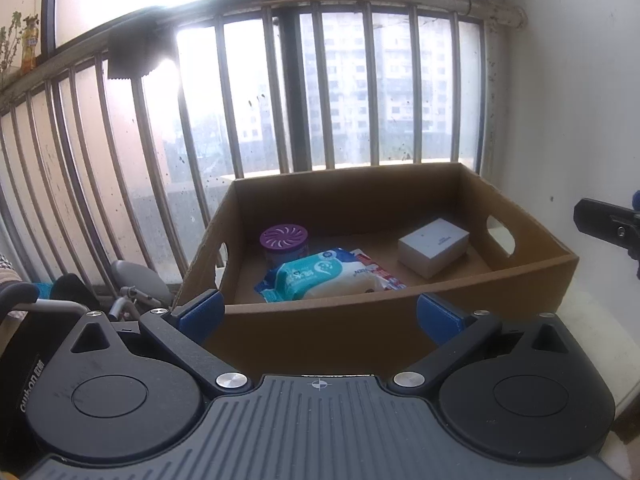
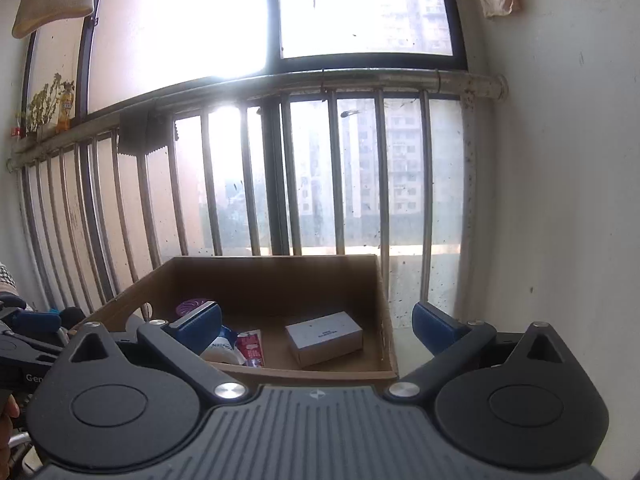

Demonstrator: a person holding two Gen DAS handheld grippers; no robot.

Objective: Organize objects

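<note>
An open cardboard box [image 1: 360, 328] stands by the window railing. Inside lie a purple-lidded round container [image 1: 284, 240], a teal wipes pack [image 1: 316, 276], a red and white packet [image 1: 380, 272] under it, and a small white box [image 1: 434, 246]. My left gripper [image 1: 320, 312] is open and empty, just in front of the box's near wall. My right gripper [image 2: 318, 324] is open and empty, above the box's [image 2: 384, 300] near right corner. The right wrist view shows the white box [image 2: 324, 338], the red packet [image 2: 250, 346] and the purple lid [image 2: 192, 306]. The right gripper also shows at the edge of the left wrist view [image 1: 612, 228].
A metal railing [image 1: 240, 120] and window stand right behind the box. A white wall [image 1: 580, 100] is on the right. A wheelchair-like frame [image 1: 128, 300] and dark items are at the left. The left gripper shows at the left of the right wrist view [image 2: 28, 332].
</note>
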